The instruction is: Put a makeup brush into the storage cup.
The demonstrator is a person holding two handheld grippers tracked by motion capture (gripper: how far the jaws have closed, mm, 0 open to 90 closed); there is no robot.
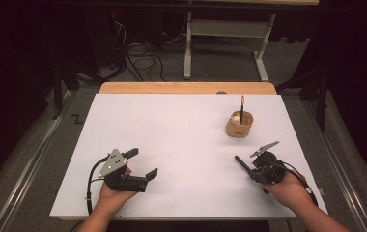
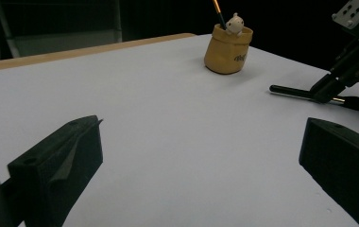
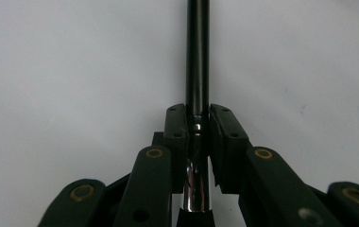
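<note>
Even overhead light brightens the white desk [image 1: 172, 145] while everything toward 12 o'clock sinks into darkness; shadows lie soft and short, the near fingers [image 2: 59, 165] are blurred, and the chrome ferrule [image 3: 196, 189] glints

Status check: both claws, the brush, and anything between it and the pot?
Left claw open, nothing in it. Right claw shut on black brush, lying flat on white table. Tan pot upright beyond it, one brush inside; nothing between.

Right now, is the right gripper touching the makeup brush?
Touching. In the right gripper view, the right gripper has both pads pressed against the makeup brush at its handle and metal ferrule.
</note>
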